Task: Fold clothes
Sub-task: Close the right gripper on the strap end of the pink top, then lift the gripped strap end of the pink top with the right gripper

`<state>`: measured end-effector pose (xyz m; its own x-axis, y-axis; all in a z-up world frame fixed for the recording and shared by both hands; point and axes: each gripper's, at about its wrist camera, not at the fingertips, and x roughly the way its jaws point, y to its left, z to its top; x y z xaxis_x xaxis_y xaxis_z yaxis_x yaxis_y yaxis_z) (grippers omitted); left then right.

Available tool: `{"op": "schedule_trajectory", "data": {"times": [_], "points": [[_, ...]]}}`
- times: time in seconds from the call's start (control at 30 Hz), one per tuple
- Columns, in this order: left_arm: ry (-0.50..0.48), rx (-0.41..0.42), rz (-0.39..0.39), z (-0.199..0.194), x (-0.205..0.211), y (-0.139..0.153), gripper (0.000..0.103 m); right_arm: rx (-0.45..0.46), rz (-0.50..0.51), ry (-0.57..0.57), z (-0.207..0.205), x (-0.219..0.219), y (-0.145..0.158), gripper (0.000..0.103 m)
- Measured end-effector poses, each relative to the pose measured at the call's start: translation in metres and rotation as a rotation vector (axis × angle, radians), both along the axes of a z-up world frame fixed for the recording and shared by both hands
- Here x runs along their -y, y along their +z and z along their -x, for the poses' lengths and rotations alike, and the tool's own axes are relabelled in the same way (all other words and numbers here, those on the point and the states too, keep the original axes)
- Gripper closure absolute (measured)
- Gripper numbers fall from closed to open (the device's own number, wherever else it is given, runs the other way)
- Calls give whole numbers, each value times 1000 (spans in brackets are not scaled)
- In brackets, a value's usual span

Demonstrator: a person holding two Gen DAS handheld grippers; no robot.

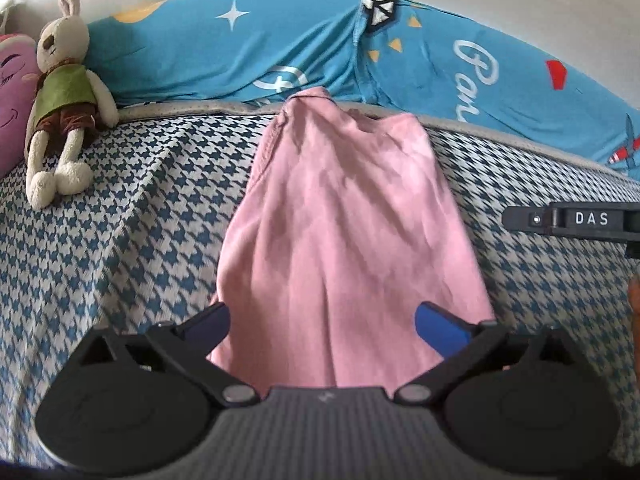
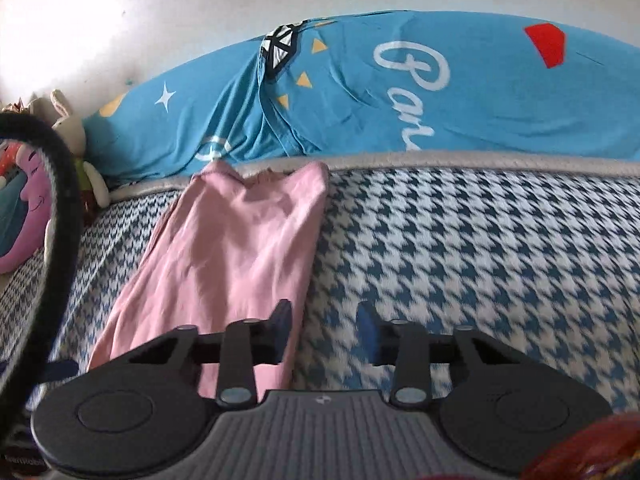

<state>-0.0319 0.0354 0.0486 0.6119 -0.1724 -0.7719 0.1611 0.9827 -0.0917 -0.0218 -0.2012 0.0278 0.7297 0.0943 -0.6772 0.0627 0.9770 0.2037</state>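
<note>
- Pink garment (image 1: 344, 232): lies lengthwise as a long, narrow strip on the houndstooth bed cover (image 1: 120, 220). Its far end reaches the grey mattress edge (image 1: 180, 109). Surface creased; the picture is blurred in places.
- Left gripper (image 1: 322, 322): jaws spread wide, 1 blue pad (image 1: 440, 326) on each side of the garment's near end. Nothing is pinched. Whether the pads touch the cloth cannot be told.
- Right gripper (image 2: 325, 330): jaws apart, empty. The left finger (image 2: 280, 332) sits over the garment's right edge; the right finger is over bare cover.
- In the left wrist view, the right gripper's black bar marked "DAS" (image 1: 576, 219) shows at the right edge, above the cover and clear of the garment.
- Background: blue printed bedding (image 1: 280, 48) bunched along the wall; 1 stuffed rabbit (image 1: 64, 92) and 1 pink plush cushion (image 1: 12, 100) at the far left.
</note>
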Motion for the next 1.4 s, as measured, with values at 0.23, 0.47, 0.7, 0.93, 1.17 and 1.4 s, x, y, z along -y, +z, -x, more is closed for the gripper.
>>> {"op": "schedule_trajectory", "data": {"times": [0.23,0.47,0.7,0.93,1.17,1.4], "points": [[34,-31,19,-28,-3,-8,0,27,-37,9,-45,7,-4,76],[57,-34,-2,-45,-8,-14,0,47,-66,16,-79,16,-15,76],[85,-78,19,-50,-13,-20,0,61,-53,26,-108,19,-25,69],[102,-111,40,-53,-15,-23,0,93,-65,28,-126,22,-37,65],[101,-123,51,-53,-14,-25,0,141,-67,36,-138,19,-43,65],[109,-133,19,-56,-12,-31,0,182,-83,-3,-139,23,-45,99]]}}
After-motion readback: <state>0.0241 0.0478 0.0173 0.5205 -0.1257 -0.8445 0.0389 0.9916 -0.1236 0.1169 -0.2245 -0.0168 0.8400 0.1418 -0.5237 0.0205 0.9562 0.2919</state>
